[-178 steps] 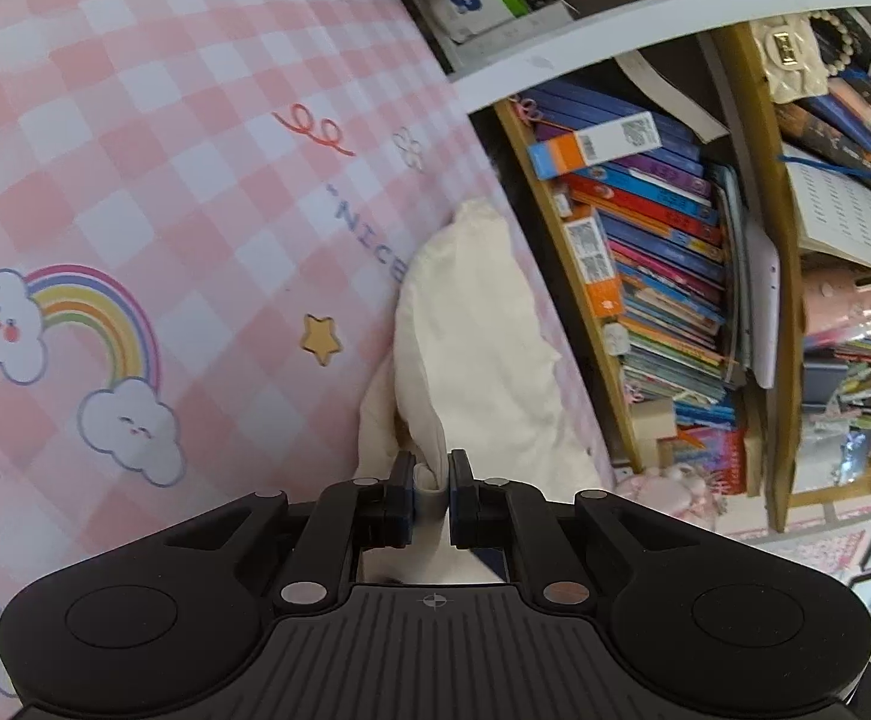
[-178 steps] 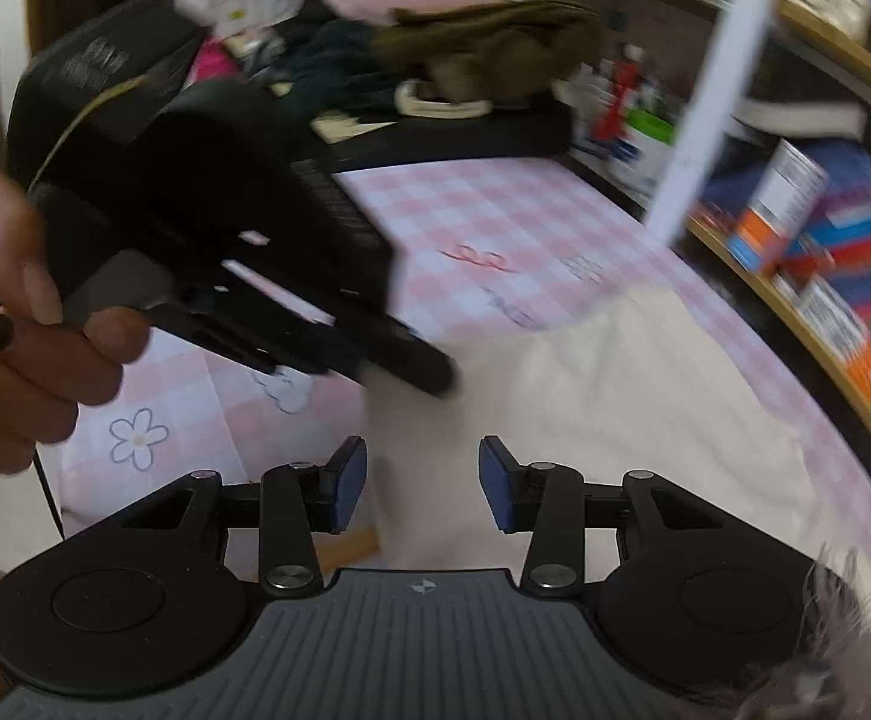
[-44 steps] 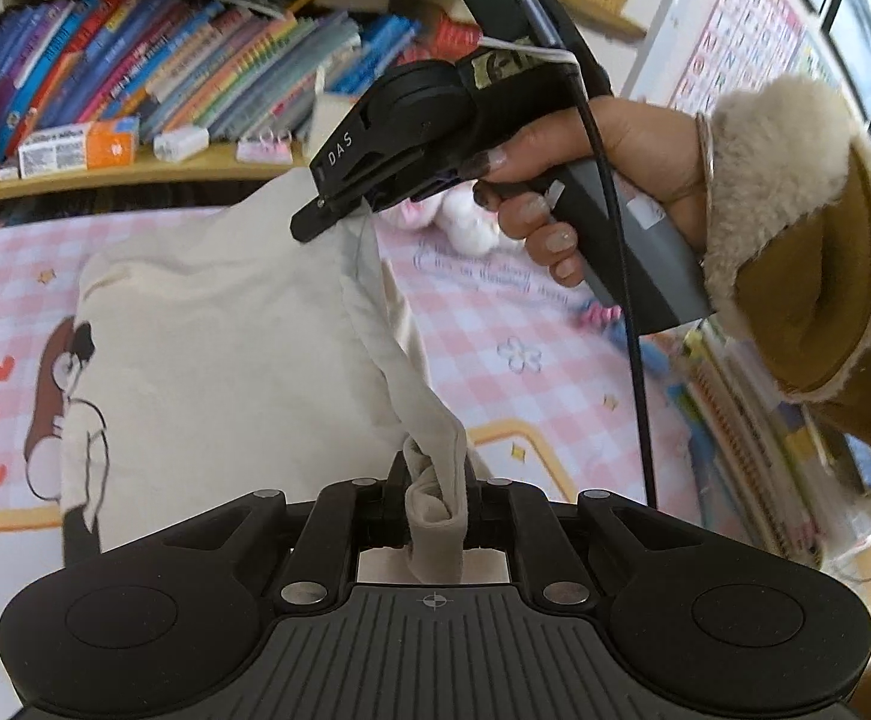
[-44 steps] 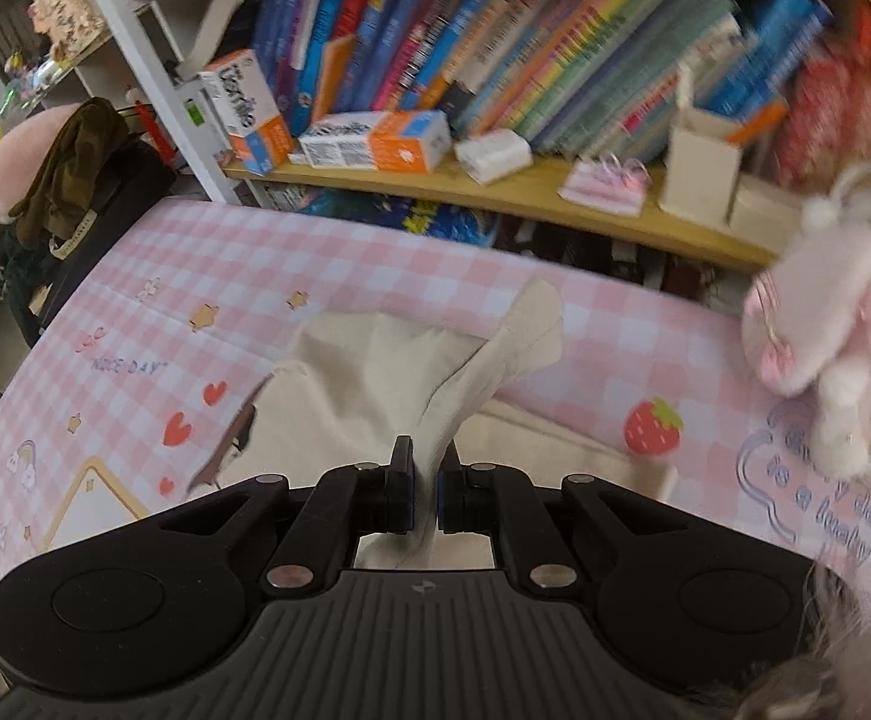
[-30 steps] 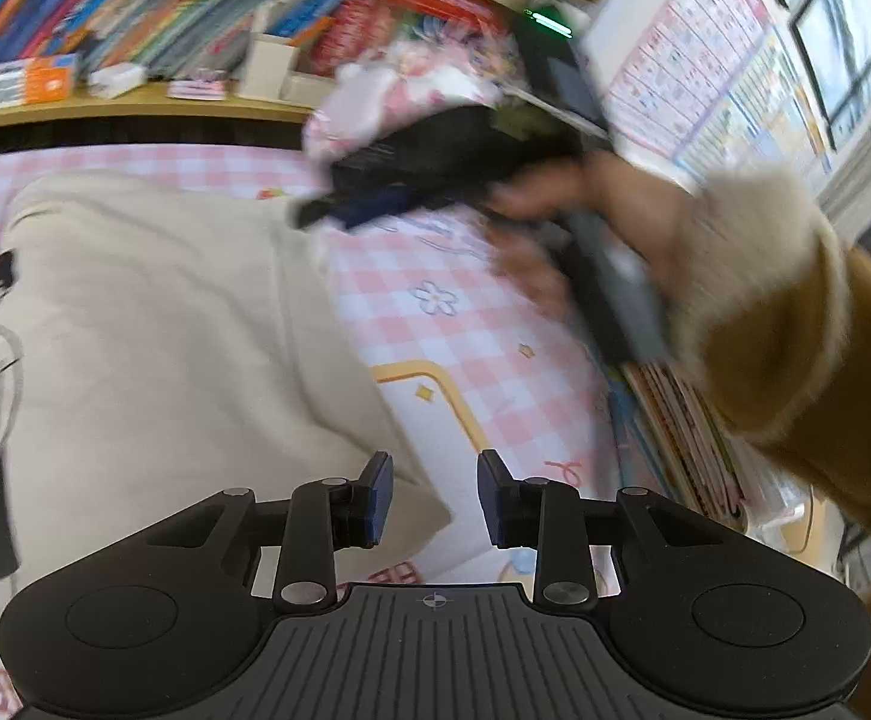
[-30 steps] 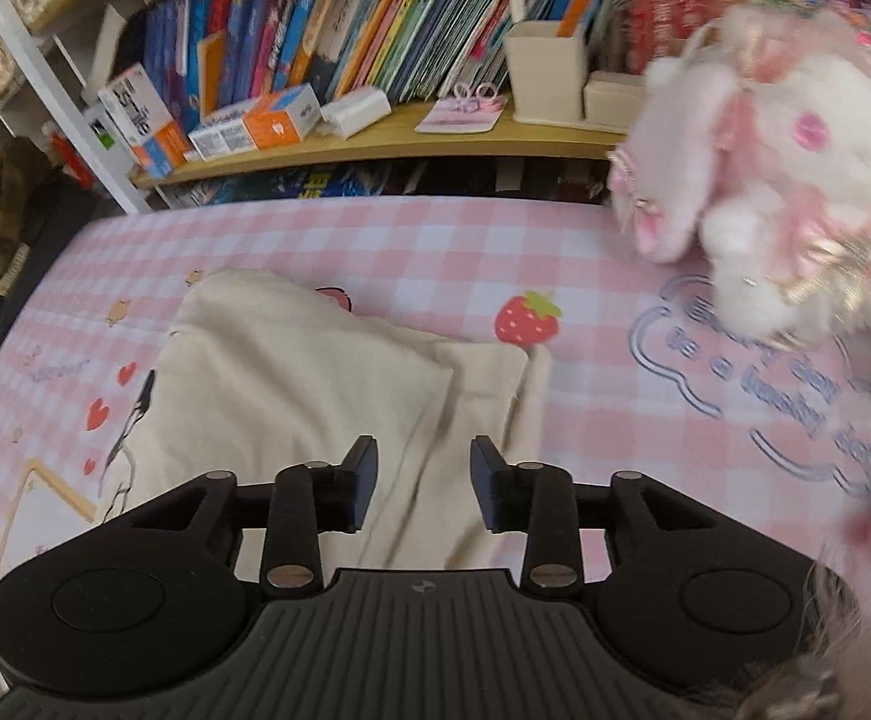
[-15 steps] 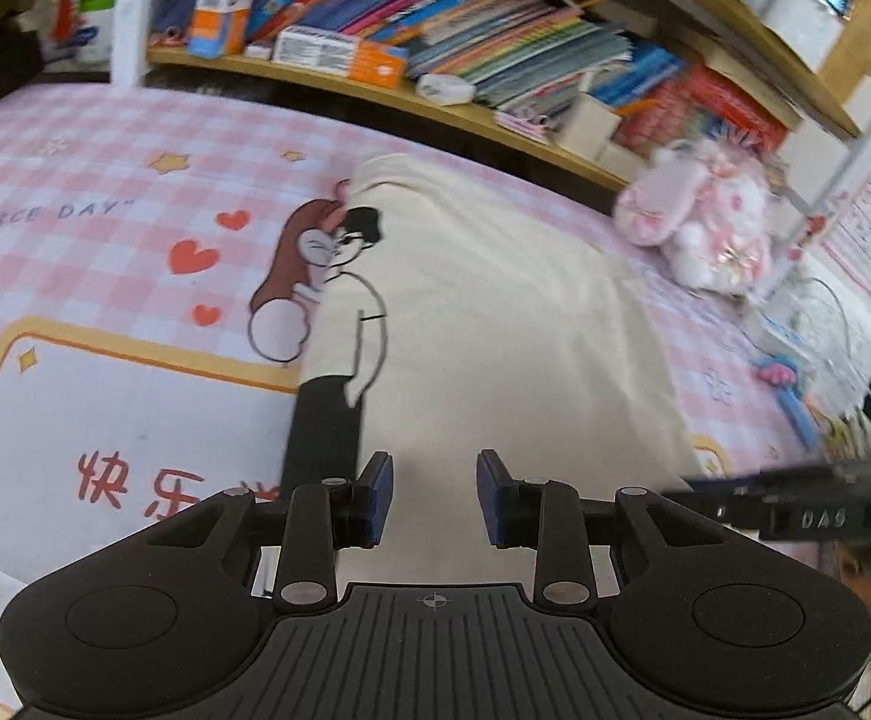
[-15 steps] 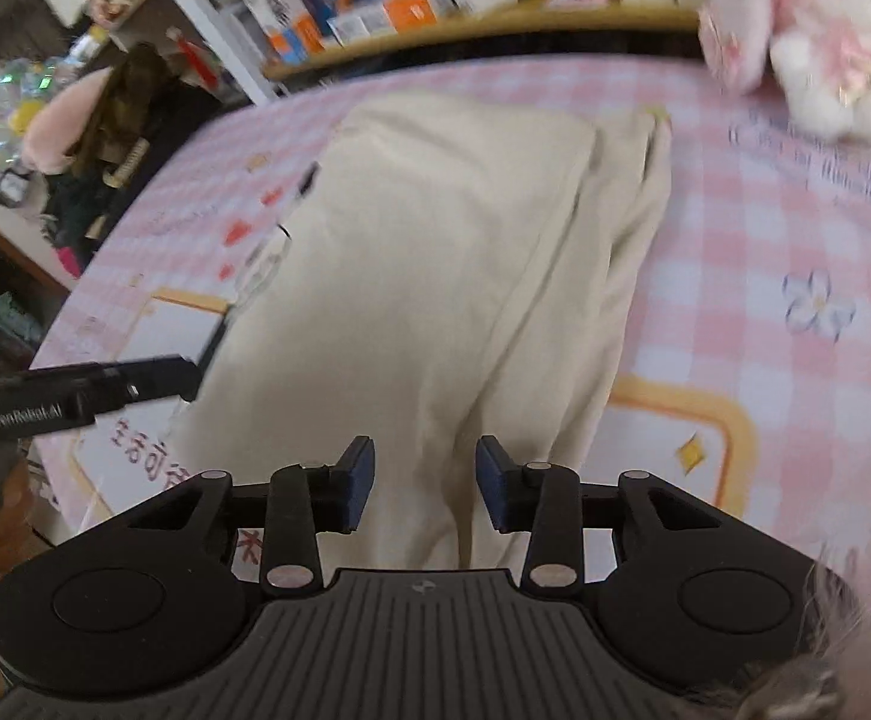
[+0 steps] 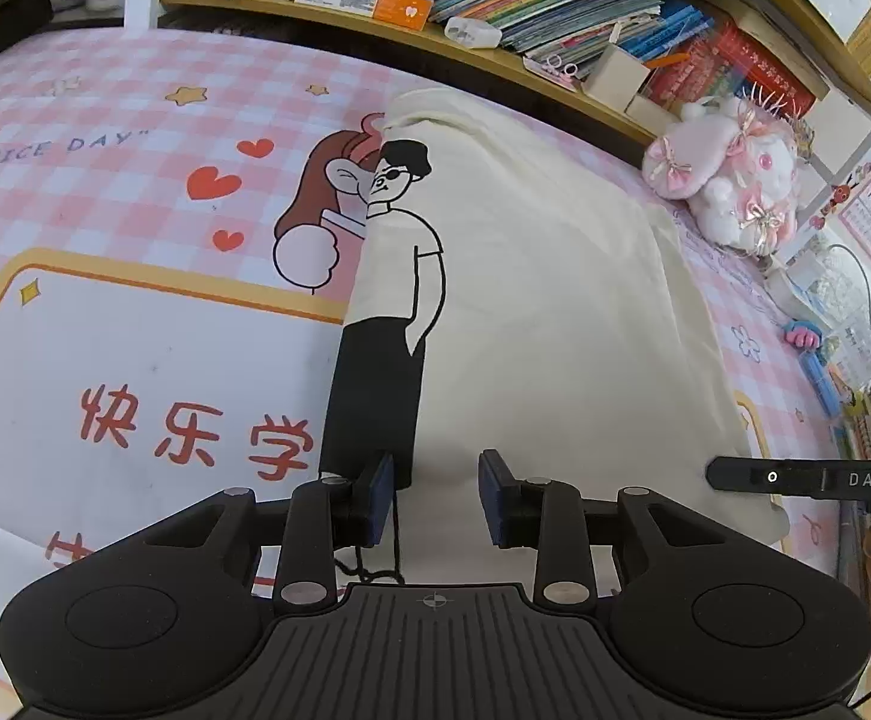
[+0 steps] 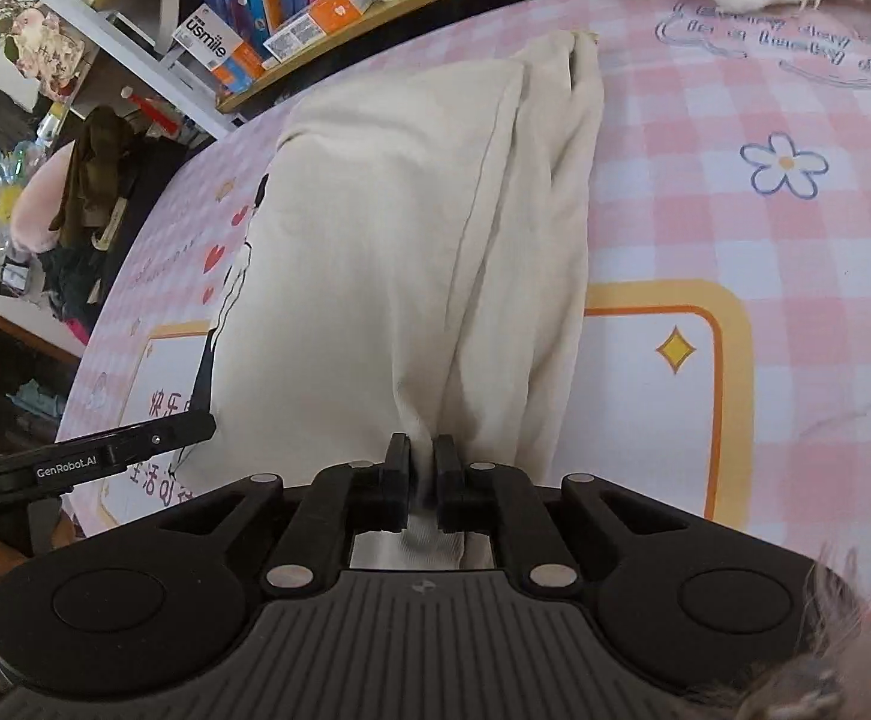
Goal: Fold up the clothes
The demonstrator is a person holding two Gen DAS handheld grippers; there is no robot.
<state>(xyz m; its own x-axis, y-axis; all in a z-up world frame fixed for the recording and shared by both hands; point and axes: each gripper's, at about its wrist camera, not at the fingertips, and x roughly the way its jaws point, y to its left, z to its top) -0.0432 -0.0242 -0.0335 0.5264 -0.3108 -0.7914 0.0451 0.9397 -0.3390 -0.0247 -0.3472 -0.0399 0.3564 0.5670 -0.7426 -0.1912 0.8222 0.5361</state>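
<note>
One cream cotton T-shirt w/ cartoon print [image 9: 543, 312], two hand-held grippers.
Right hand-held gripper [image 10: 422, 468] pinches shirt's near hem at bench [image 10: 795, 276] front edge; left hand-held gripper [image 9: 434, 495] parted, gripping nothing.

My cream garment [image 9: 555, 300] lies folded lengthwise into a long strip on the pink checked table cover [image 9: 105, 96] — one end near the bookshelf edge, the other at the near edge. A cartoon figure in black trousers runs along its left fold; on the right, loose layers bunch in ridges.
</note>
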